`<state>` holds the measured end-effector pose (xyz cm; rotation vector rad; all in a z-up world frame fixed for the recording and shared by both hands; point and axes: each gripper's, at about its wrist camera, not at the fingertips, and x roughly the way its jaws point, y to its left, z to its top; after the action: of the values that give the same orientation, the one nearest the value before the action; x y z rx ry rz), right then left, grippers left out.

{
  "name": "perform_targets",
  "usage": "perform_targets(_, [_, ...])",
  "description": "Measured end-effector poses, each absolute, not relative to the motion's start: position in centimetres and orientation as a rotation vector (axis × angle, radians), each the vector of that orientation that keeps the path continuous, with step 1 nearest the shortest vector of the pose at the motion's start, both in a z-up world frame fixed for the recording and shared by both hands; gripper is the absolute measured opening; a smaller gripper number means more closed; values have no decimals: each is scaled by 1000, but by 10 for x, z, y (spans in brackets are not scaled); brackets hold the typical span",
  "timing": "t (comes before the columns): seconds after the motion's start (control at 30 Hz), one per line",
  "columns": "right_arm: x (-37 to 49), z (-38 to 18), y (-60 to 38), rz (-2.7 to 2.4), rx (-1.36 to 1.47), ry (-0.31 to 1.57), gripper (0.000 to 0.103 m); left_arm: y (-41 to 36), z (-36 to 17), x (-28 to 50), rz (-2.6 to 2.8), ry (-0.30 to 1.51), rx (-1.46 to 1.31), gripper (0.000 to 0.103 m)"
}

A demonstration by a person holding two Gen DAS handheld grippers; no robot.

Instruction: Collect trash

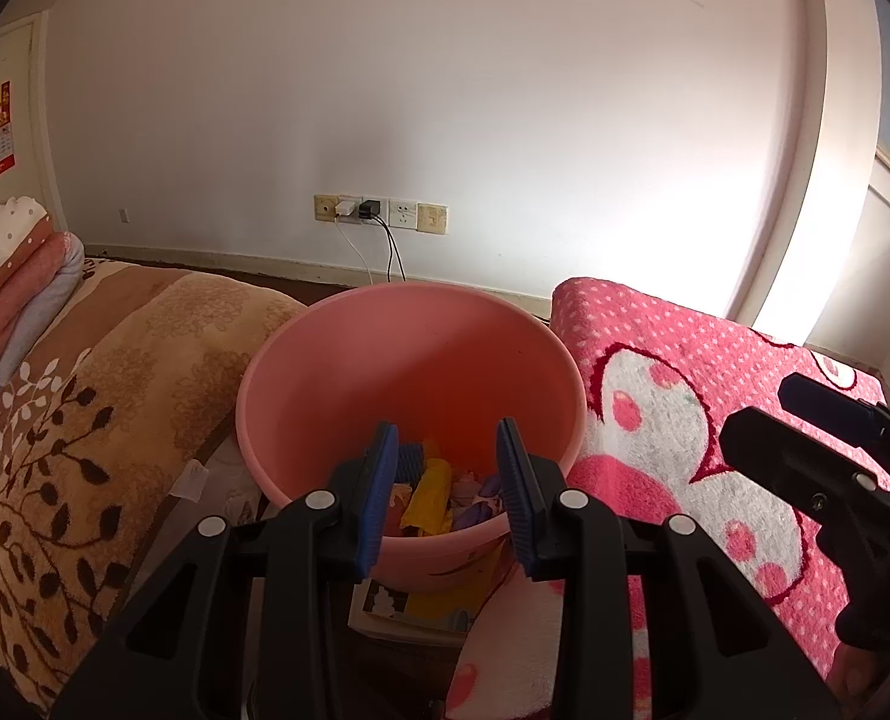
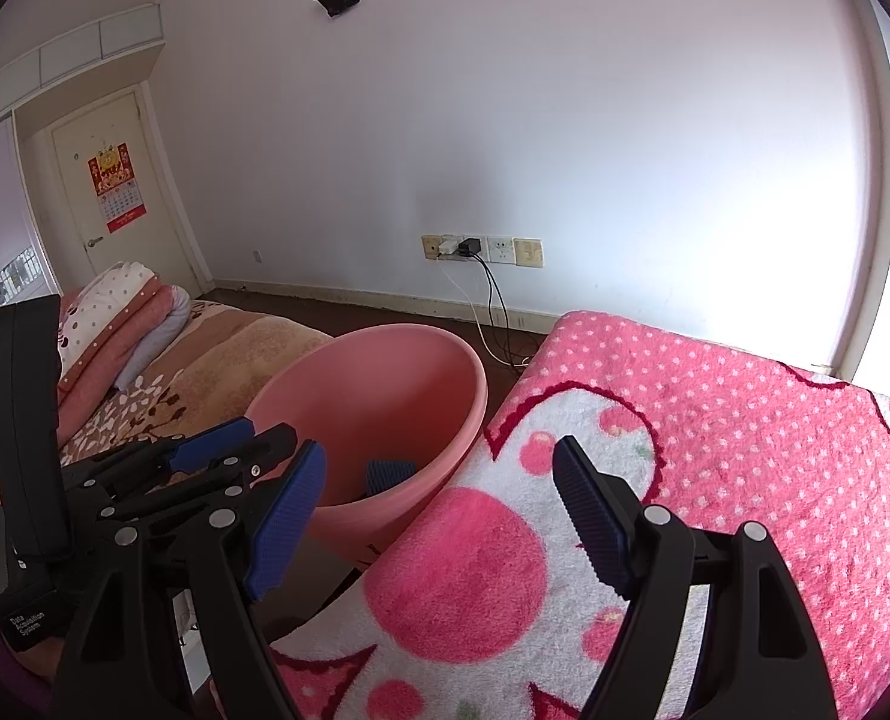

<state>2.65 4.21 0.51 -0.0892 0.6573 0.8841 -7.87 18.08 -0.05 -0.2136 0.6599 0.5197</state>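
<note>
**Both tools released beside the pink tub**

Nearest the lens, the left tool (image 1: pixel 448 498) hangs with its pads apart and empty over the pink tub (image 1: pixel 300 360), wedged between two beds. Inside lies the trash (image 1: pixel 426 495): yellow wrapper, purple scraps. Further right, the right tool (image 2: pixel 438 516) gapes empty over the pink blanket (image 2: pixel 745 420), likely seeking more.

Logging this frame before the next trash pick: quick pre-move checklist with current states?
1. Left gripper open and empty over the round pink plastic bucket: ok.
2. Right gripper open, nothing between its fingers: ok.
3. Collected trash, including the yellow wrapper, lies inside the bucket: ok.
4. Bucket upright between the brown floral blanket and the pink polka-dot fleece blanket: ok.
5. Next trash target in view: cannot tell.
</note>
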Motion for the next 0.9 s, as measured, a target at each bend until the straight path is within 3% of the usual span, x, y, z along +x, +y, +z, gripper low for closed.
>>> perform_targets(0.9, [29, 5, 34, 897, -63, 661, 76, 173, 4, -73, 517, 658, -191, 34])
